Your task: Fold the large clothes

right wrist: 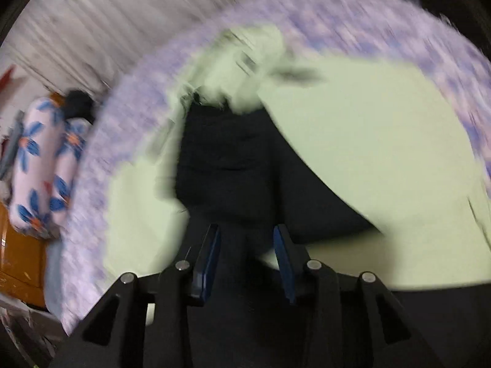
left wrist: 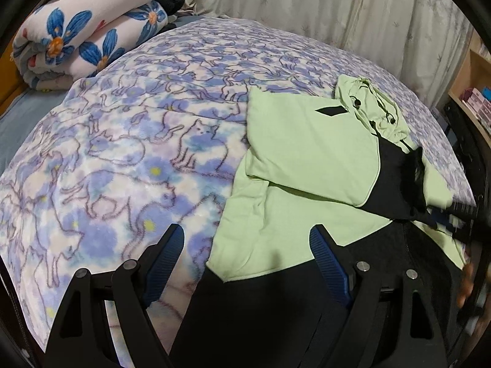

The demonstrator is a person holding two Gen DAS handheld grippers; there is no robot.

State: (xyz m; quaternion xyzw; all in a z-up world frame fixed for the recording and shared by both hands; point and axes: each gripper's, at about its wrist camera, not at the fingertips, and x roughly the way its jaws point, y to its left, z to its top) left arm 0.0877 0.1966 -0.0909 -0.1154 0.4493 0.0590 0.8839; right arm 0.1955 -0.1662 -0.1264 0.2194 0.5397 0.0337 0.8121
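Left wrist view: left gripper [left wrist: 247, 239] spread wide over green-and-black hoodie [left wrist: 310, 156] (on cat-print blanket [left wrist: 122, 153]); right gripper [right wrist: 247, 233] half-parted, pinching nothing visible.

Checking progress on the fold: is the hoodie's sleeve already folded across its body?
Yes, one green sleeve lies folded across the hoodie.
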